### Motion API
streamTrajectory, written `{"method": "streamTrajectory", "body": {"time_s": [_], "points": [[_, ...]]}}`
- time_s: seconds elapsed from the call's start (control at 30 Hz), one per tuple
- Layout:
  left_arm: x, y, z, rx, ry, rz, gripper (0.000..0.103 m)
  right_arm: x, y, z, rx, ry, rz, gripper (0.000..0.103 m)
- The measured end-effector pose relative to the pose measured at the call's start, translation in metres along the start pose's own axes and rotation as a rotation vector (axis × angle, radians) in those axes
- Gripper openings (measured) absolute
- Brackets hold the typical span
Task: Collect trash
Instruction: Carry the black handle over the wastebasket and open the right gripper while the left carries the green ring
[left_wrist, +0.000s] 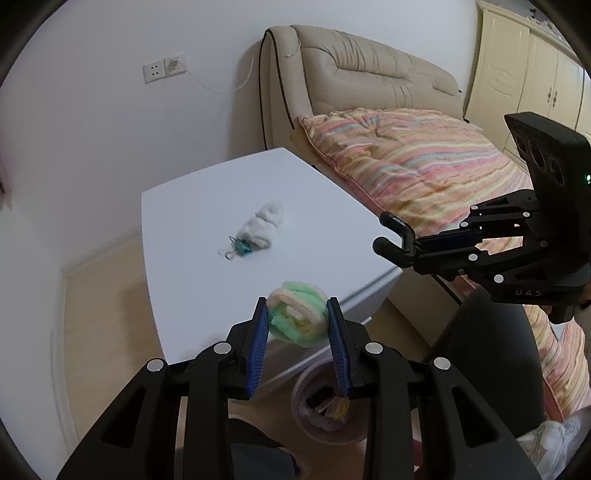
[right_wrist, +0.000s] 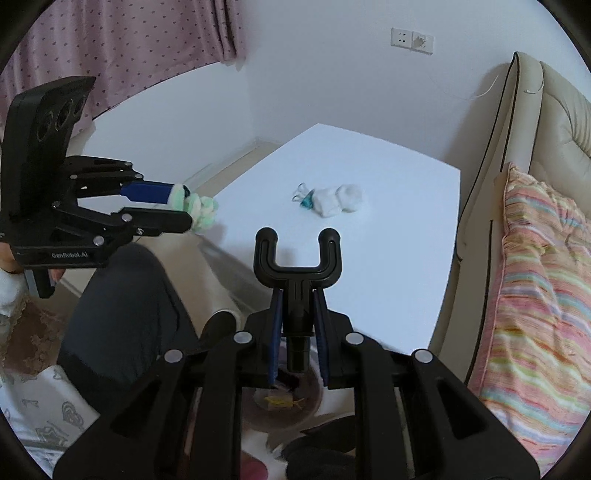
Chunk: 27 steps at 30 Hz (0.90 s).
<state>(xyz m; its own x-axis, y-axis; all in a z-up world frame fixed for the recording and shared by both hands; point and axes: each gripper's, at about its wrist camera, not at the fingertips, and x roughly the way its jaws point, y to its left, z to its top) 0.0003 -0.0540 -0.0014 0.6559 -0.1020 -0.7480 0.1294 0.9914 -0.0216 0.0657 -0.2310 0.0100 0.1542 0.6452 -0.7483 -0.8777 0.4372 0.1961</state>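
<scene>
The carrying step is in hand, it seems: the left gripper (left_wrist: 297, 314) pinches a green and cream foam bundle (left_wrist: 298, 316) between its blue pads, above the table edge. The bin (left_wrist: 325, 406) waits at 5 o'clock below it — the next move calls for bringing the bundle over the opening and spreading the jaws. The right gripper (right_wrist: 297, 328) is clamped on a black forked tool (right_wrist: 297, 258). On the white table (left_wrist: 192, 288) lies a white cotton wad (left_wrist: 260, 225) with a teal clip — soft, crumpled.

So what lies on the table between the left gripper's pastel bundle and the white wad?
Nothing: bare white table separates pastel bundle from white wad, in both views.
</scene>
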Motion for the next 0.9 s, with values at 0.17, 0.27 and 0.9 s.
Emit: {"method": "streamTrajectory", "body": {"time_s": [0.17, 0.27, 0.9], "points": [[-0.003, -0.004, -0.017, -0.02, 0.007, -0.017, 0.031, 0.0, 0.014, -0.019, -0.002, 0.017, 0.015, 0.016], [-0.006, -0.005, -0.028, -0.035, 0.006, -0.023, 0.031, 0.004, 0.021, -0.03, -0.002, 0.038, 0.023, 0.016], [-0.007, 0.0, -0.048, -0.08, 0.022, -0.037, 0.031, 0.026, 0.031, -0.051, 0.017, 0.084, 0.038, 0.083]]}}
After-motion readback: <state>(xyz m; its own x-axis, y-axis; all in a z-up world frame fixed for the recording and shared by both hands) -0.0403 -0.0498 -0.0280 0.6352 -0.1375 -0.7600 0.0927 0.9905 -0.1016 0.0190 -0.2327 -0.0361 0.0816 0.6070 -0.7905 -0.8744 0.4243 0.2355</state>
